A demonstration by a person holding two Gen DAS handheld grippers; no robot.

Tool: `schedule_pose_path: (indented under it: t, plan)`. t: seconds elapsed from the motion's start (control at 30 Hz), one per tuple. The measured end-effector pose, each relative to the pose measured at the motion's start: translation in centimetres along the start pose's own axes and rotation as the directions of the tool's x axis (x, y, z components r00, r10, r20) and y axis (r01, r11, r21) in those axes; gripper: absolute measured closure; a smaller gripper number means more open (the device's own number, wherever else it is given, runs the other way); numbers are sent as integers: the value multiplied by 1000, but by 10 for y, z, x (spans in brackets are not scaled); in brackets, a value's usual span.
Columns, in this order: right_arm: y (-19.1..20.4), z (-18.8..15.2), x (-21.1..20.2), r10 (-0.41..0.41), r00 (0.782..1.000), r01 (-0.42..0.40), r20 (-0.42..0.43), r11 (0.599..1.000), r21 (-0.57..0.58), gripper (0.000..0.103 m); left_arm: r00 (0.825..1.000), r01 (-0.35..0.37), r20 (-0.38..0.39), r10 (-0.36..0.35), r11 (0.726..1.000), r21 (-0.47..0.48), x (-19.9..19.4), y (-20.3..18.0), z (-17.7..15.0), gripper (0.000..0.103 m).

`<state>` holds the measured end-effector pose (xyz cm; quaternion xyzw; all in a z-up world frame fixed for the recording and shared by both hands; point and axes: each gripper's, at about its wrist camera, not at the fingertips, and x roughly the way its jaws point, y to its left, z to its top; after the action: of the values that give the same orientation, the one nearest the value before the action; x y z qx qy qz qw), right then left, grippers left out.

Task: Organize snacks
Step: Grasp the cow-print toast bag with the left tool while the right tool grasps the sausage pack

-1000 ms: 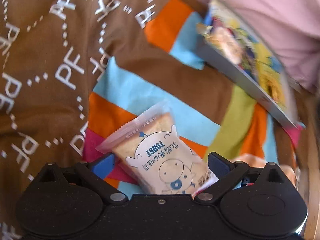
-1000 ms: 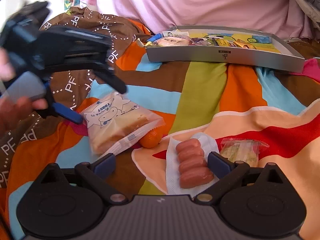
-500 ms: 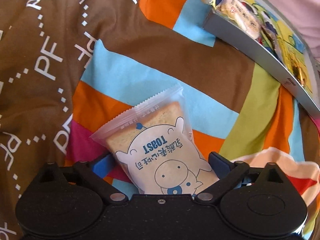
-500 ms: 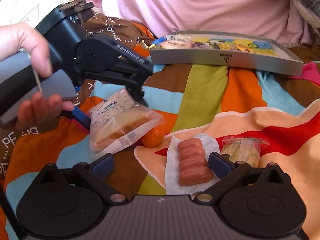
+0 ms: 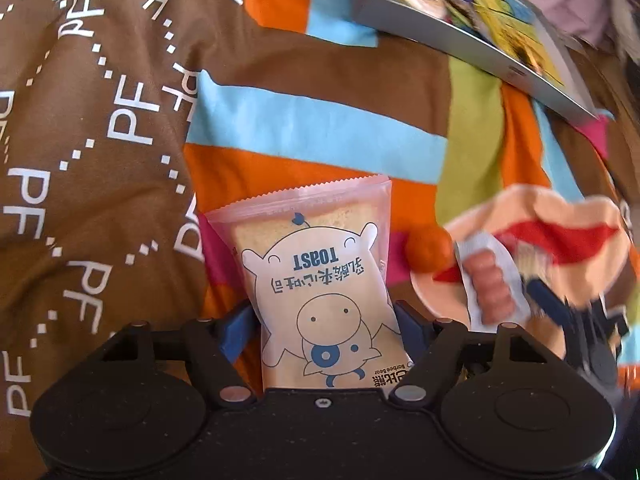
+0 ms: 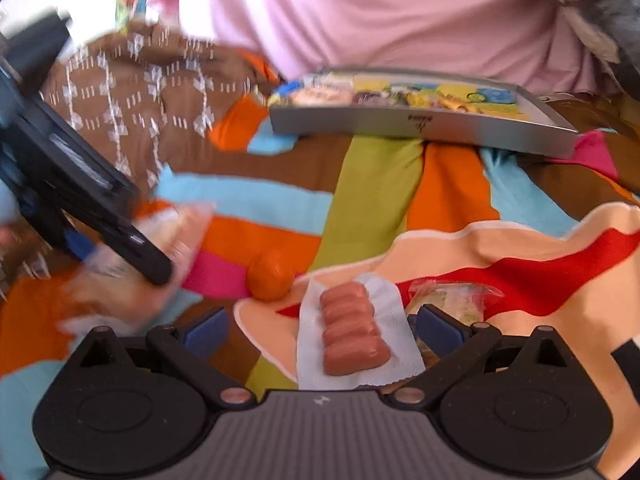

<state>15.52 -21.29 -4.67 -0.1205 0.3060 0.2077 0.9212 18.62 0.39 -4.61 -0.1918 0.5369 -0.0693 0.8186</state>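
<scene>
Snacks lie across a bed cover [image 6: 372, 208] of bright cloth patches: brown with white letters, blue, orange, green, red. Landmark: the silver tray [image 6: 420, 128], a shallow rectangular box with metallic walls, already holding several glossy wrapped packets. Nearer the cameras than the tray, the left tool [image 5: 324, 328] is clamped on the toast packet [image 5: 320, 276], its blue pads pressed against both side edges of the translucent pink wrapper with a serrated end seal, a cartoon pig and the word "TOAST" over a pale bread slice. In the right wrist view that packet is only a blur. The right tool [image 6: 320, 330] stands wide apart and grips nothing; between its blue pads lies the sausage pack [image 6: 352, 336], four smooth pinkish links on a white backing. Just beside that pack, on the side away from the toast, sits a small crinkled clear packet [image 6: 456, 300] with yellowish contents. Between toast and sausages, toward the tray, rests a small round orange [image 6: 270, 278].
</scene>
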Motion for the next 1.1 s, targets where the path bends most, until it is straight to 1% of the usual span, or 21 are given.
schedule_pose_path:
  t: [0.03, 0.1, 0.23, 0.27, 0.3, 0.33, 0.37, 0.4, 0.47, 0.6, 0.7, 0.8, 0.87, 0.93, 1.0, 1.1]
  plan:
    - [4, 1, 5, -21, 999, 20, -26, 999, -26, 1, 1000, 4, 8, -5, 1000, 14, -3, 0, -3, 27]
    - [10, 4, 11, -28, 998, 26, -53, 999, -47, 1, 999, 11, 38, -13, 999, 42, -3, -3, -9, 27]
    - [4, 4, 11, 57, 995, -56, -86, 998, 9, 3, 996, 42, 77, -48, 996, 77, 1, -5, -22, 27]
    - [4, 3, 10, 72, 993, -70, -93, 997, 17, 8, 995, 42, 83, -50, 995, 92, 1, -5, -24, 27]
    - [3, 2, 12, 103, 987, -99, -120, 994, 43, 16, 995, 42, 86, -51, 994, 104, 1, -7, -24, 27]
    - [0, 0, 14, 129, 982, -117, -140, 989, 92, 16, 995, 45, 89, -54, 994, 103, 1, -8, -24, 27]
    - [0, -2, 12, 127, 983, -114, -132, 988, 104, 16, 994, 48, 95, -57, 994, 95, 1, -7, -25, 27]
    - [2, -1, 12, 119, 984, -107, -133, 990, 93, 16, 993, 51, 101, -60, 995, 89, 0, -7, -26, 27]
    - [5, 1, 12, 105, 985, -92, -140, 991, 93, 16, 992, 48, 114, -59, 994, 99, 1, -7, -28, 27]
    - [8, 8, 15, 65, 986, -45, -151, 990, 131, 15, 990, 51, 123, -63, 994, 101, -1, -5, -31, 26]
    - [14, 15, 21, 11, 986, 10, -167, 992, 123, 15, 990, 58, 123, -70, 994, 93, 0, -2, -30, 26]
    - [19, 17, 29, -26, 984, 41, -175, 995, 87, 16, 989, 61, 125, -73, 993, 96, 0, -1, -31, 26]
    - [20, 15, 29, -32, 986, 47, -166, 995, 87, 19, 989, 61, 126, -73, 993, 98, 1, -1, -31, 26]
    - [20, 12, 26, -30, 988, 44, -152, 995, 90, 24, 989, 63, 126, -75, 993, 95, 0, -2, -31, 26]
    - [21, 11, 22, -27, 989, 41, -143, 995, 95, 32, 989, 66, 124, -78, 993, 93, 0, -1, -31, 26]
    - [25, 9, 17, -37, 990, 48, -134, 995, 84, 36, 989, 69, 123, -80, 993, 92, 1, -1, -30, 26]
